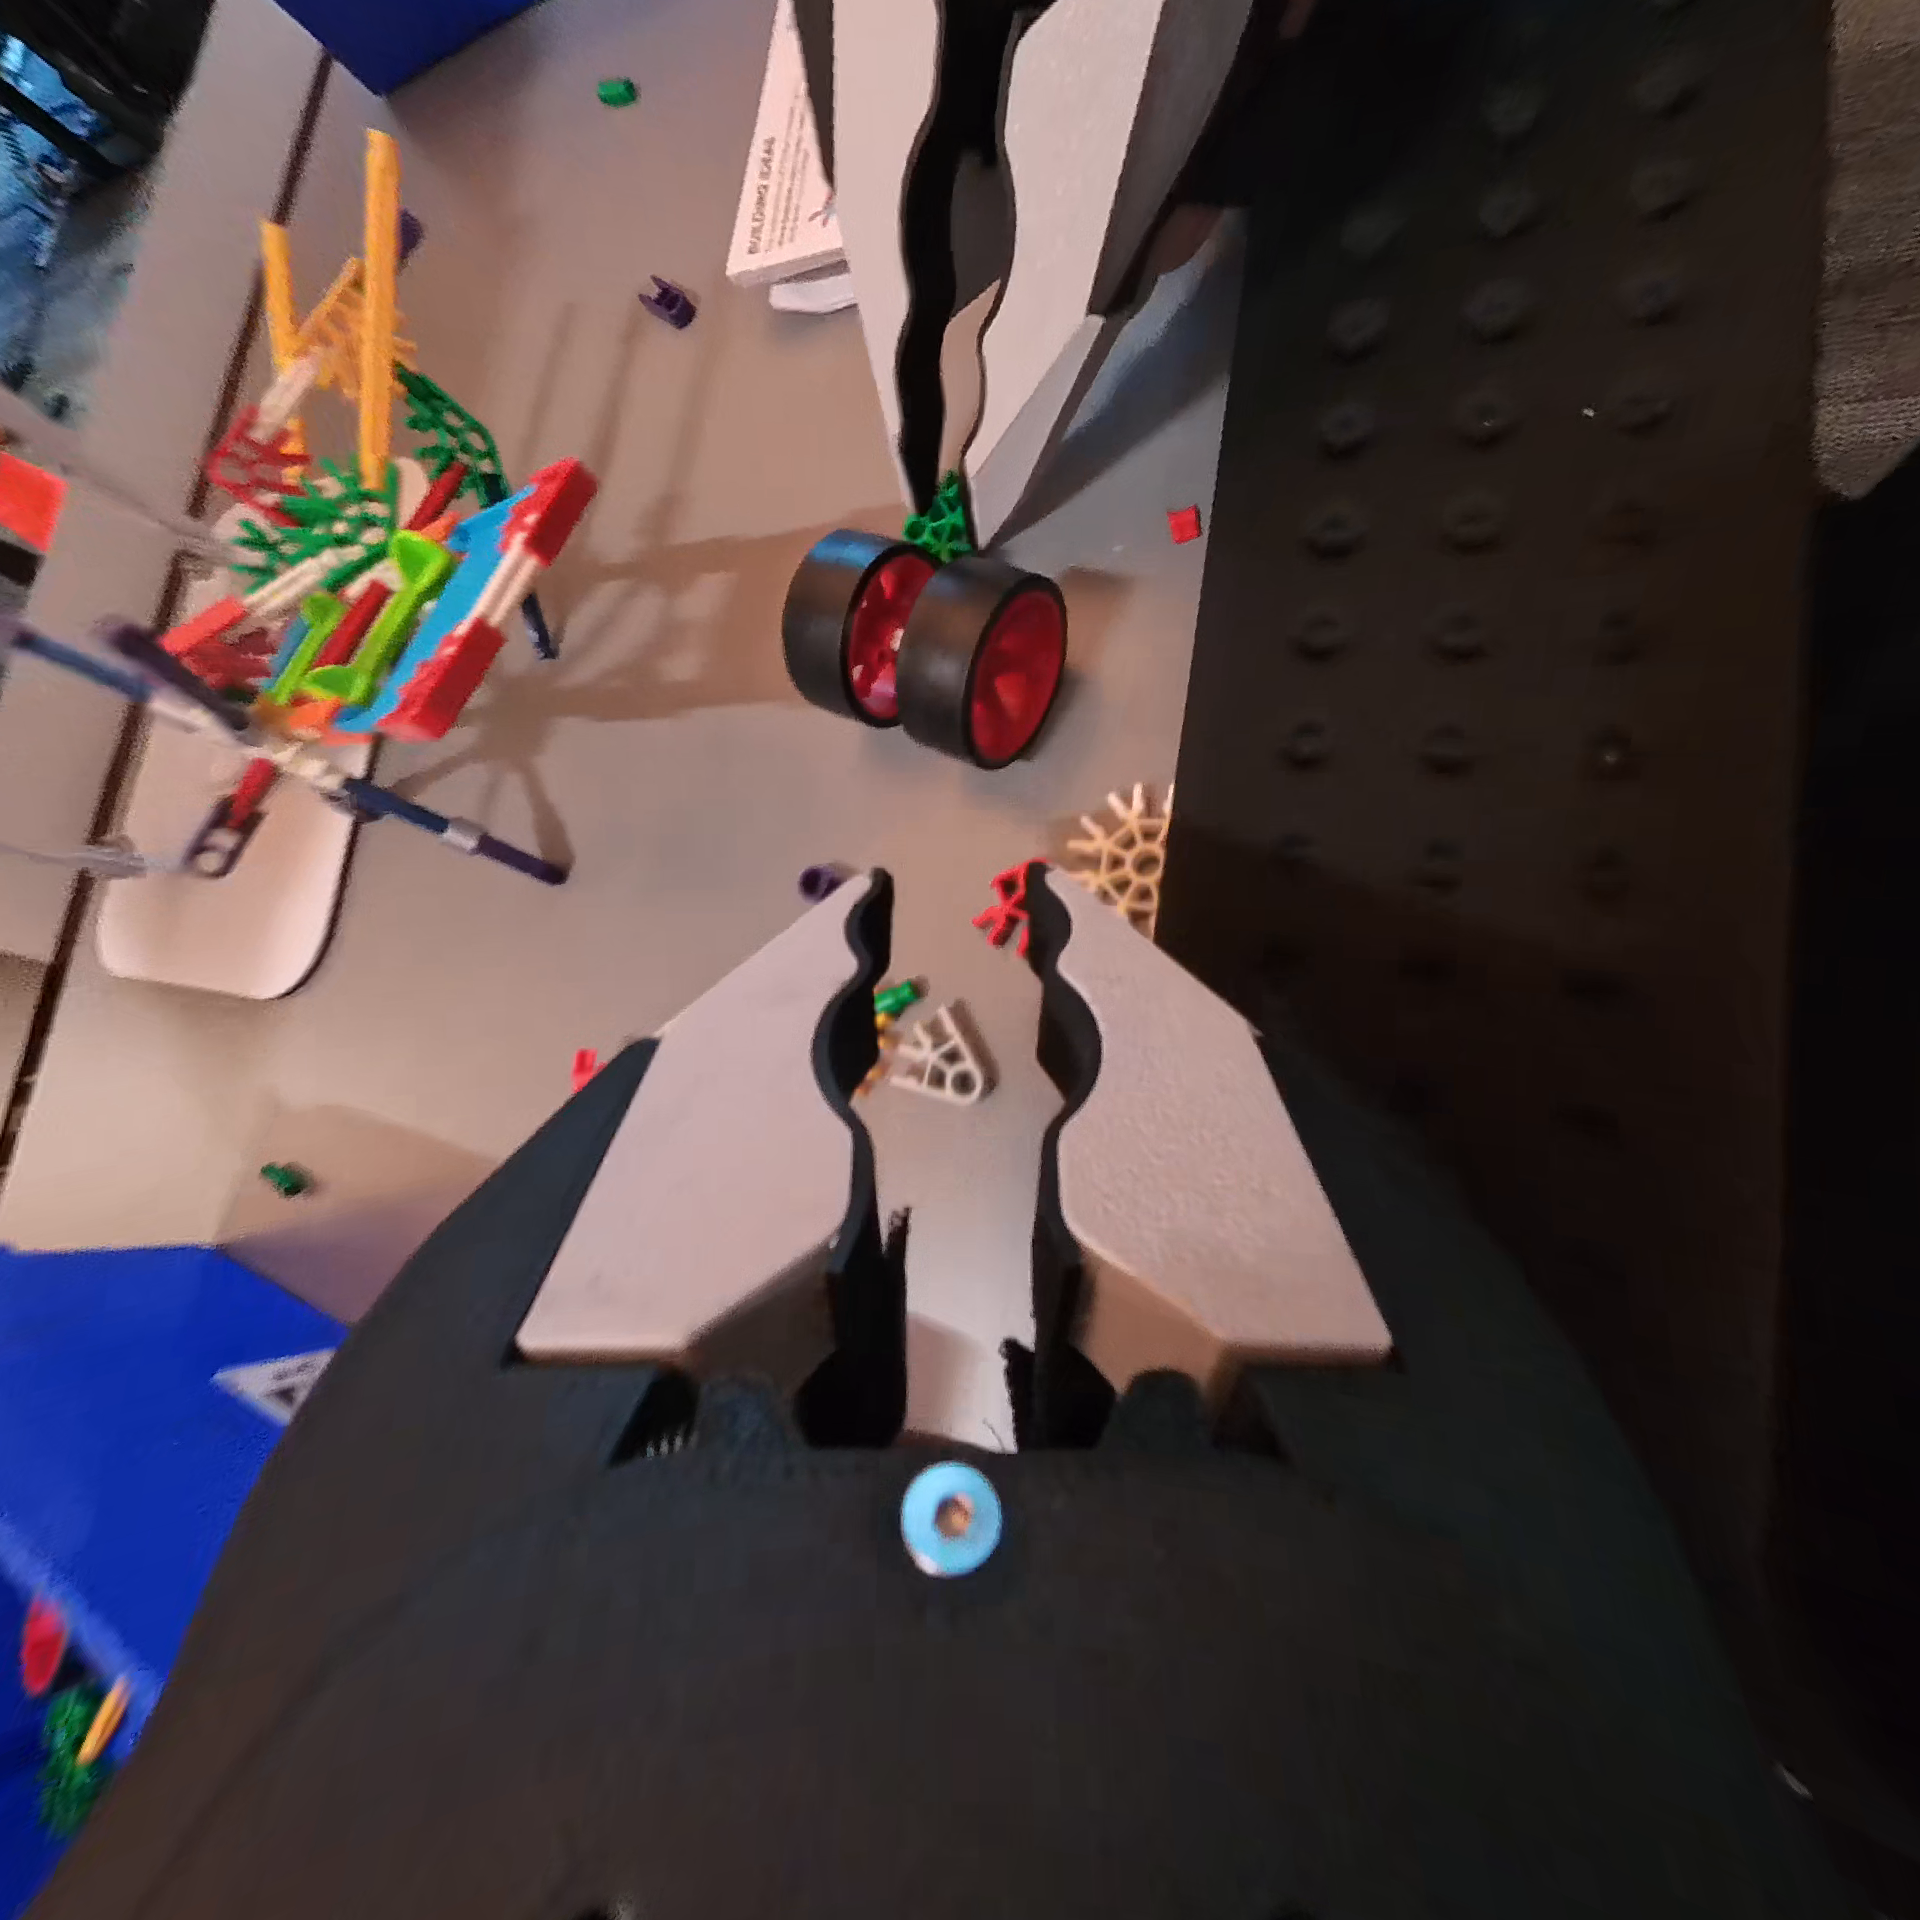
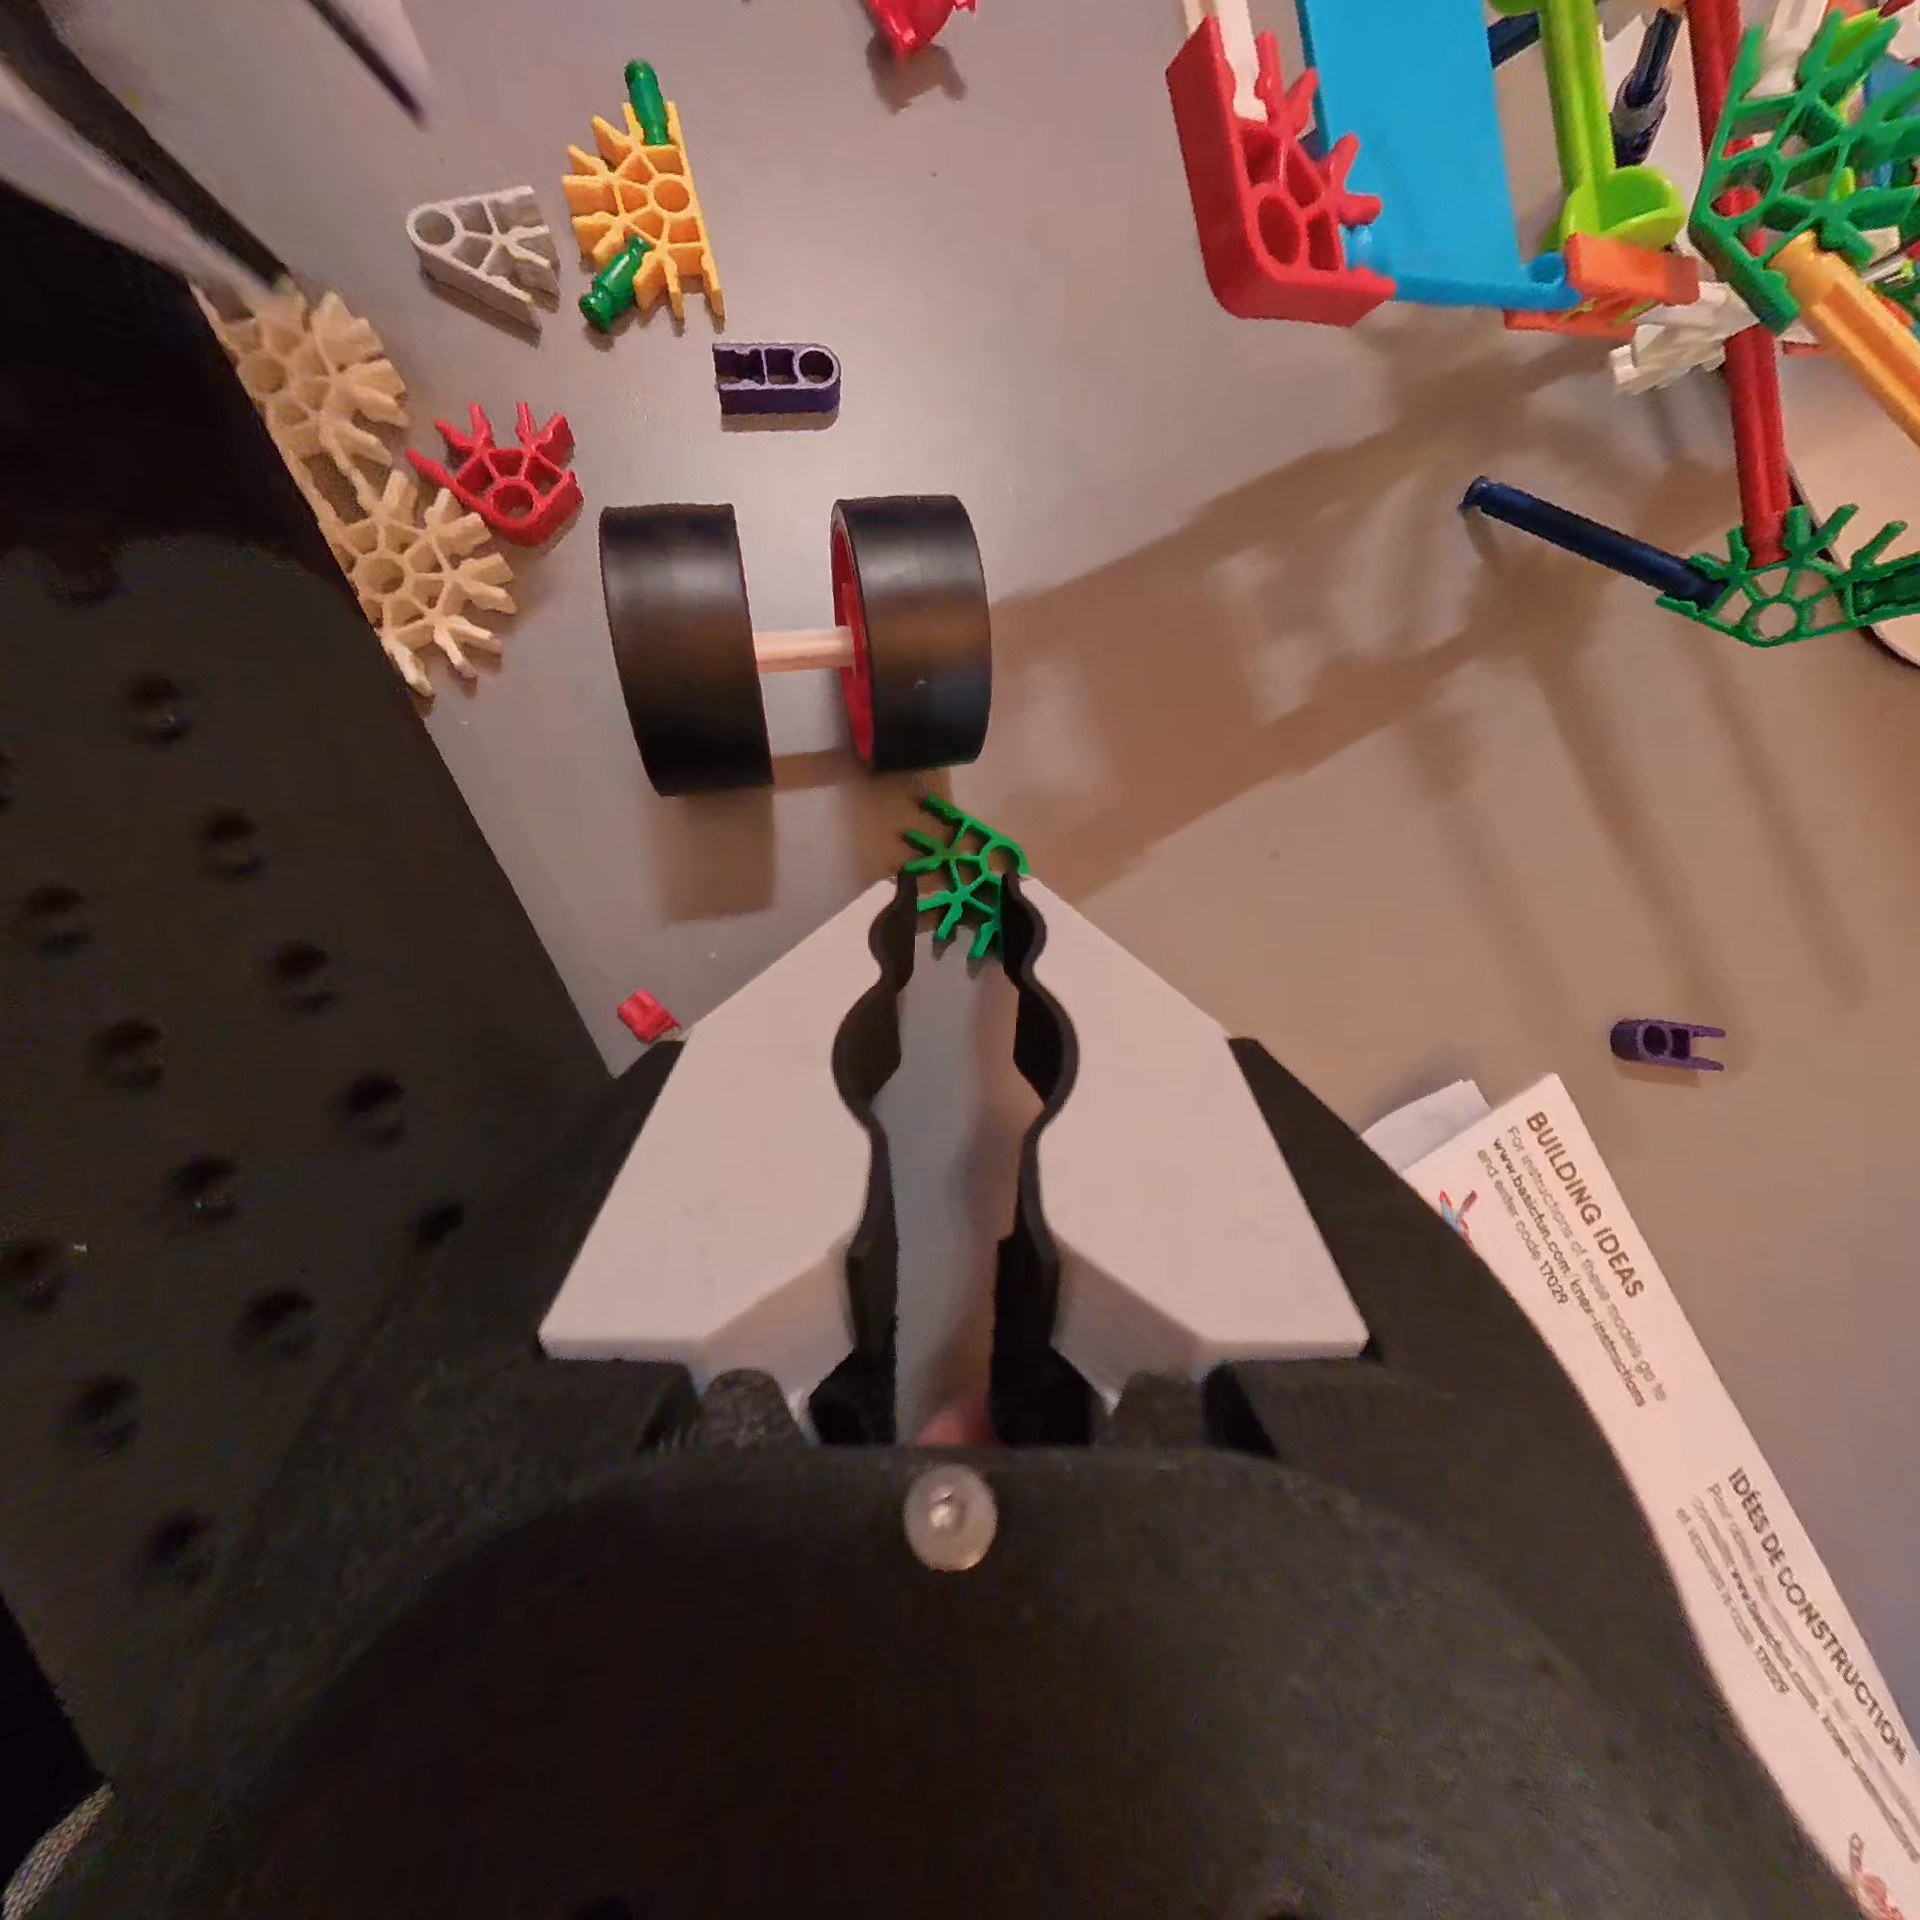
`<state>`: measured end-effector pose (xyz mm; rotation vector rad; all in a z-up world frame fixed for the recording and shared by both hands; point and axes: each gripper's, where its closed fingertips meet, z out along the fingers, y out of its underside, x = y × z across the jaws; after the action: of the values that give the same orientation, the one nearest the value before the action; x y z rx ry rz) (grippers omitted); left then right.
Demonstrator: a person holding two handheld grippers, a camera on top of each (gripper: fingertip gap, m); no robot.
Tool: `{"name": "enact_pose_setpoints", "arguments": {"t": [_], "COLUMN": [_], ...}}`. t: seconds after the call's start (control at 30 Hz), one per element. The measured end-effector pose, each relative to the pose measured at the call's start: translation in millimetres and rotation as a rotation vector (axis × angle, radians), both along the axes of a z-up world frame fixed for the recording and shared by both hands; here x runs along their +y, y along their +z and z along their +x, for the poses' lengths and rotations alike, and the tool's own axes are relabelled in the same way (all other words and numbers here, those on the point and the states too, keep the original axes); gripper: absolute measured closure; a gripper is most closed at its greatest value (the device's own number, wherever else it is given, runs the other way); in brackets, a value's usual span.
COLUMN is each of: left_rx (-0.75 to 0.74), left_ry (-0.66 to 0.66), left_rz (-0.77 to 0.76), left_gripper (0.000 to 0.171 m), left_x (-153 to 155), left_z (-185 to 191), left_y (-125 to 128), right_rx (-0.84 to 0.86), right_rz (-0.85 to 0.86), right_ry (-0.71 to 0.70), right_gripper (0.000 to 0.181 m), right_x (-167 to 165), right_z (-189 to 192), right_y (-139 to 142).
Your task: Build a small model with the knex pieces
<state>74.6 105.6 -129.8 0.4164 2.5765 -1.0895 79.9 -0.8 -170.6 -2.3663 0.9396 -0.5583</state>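
- right gripper closest to camera in right wrist view, tips pinched on a green connector; piece sticks out past the tips, just off the near side of the wheel pair
- same grip seen from left wrist view: right gripper comes down from the top, green connector at its tips, right at the top of the wheels
- wheel pair: two black tyres with red hubs joined by a pale axle, lying on the grey table; also seen at
- left gripper fingers apart, nothing between them, hovering over loose parts
- below the left gripper's gap: grey connector with a green rod end beside it
- red connector just by the left gripper's right fingertip, cream snowflake connectors next to it against the black perforated board
- right wrist view, beyond the wheels: yellow connector with green rods, grey connector, purple clip, red connector, cream connectors along the board edge
- multicolour built model well apart from the wheels, toward the left in left wrist view; same model top right in right wrist view
- white printed leaflet near the table edge, right of the right gripper
- blue box at lower left in left wrist view
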Motion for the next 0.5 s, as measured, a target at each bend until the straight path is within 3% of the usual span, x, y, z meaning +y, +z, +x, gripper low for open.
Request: {"name": "enact_pose_setpoints", "arguments": {"t": [0.23, 0.4, 0.5], "left_rx": [-0.091, -0.226, -0.235], "left_ry": [0.142, 0.402, 0.545], "left_rz": [-0.071, -0.102, -0.029], "left_gripper": [0.148, 0.150, 0.151], "left_x": [61, 122, 161], "left_z": [28, 87, 123], "left_y": [54, 96, 95], "right_rx": [0.002, -0.010, -0.013], "right_rz": [-0.003, 0.010, 0.020], "right_ry": [-0.005, -0.022, -0.027], "right_gripper": [0.168, 0.168, 0.168], "right_x": [-7, -12, -14], "right_z": [-2, 0, 1], "right_y": [1, 0, 0]}}
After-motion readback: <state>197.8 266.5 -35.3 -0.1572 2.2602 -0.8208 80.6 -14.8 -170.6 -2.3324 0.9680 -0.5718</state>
